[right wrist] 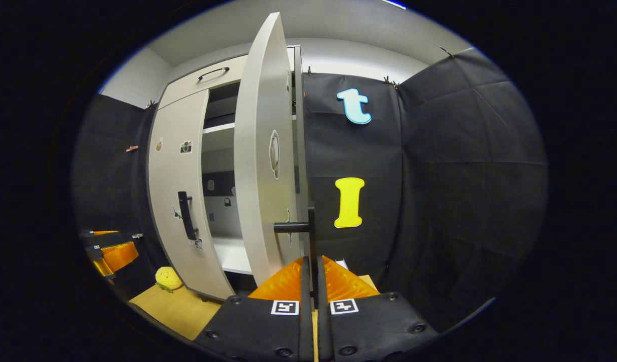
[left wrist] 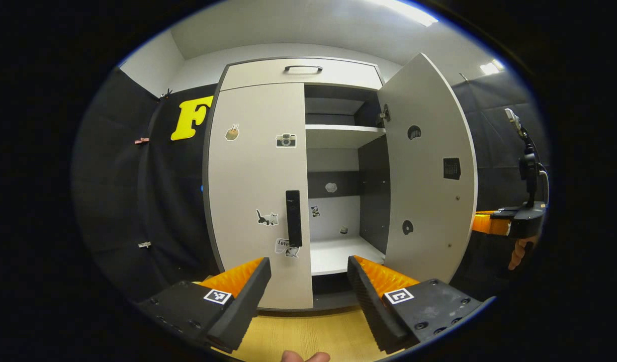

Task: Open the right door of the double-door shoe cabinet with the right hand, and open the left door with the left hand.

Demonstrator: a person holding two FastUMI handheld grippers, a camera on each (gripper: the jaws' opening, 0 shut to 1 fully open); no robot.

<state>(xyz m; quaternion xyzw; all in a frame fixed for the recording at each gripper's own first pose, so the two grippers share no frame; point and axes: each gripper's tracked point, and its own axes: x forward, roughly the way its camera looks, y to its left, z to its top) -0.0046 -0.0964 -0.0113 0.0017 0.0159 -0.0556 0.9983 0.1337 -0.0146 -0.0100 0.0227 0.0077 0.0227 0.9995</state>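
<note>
While R gripper point(right wrist: 312, 269) clamps right door handle point(right wrist: 311, 236), L gripper point(left wrist: 308, 281) gapes

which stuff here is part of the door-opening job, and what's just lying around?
Job:
- right door, swung open, its handle clamped in the right claw
- left door, shut
- left door handle
- left claw, open, short of it

Lying about:
- yellow plush toy on the floor
- top drawer
- stickers on doors, e.g. the cat
</note>
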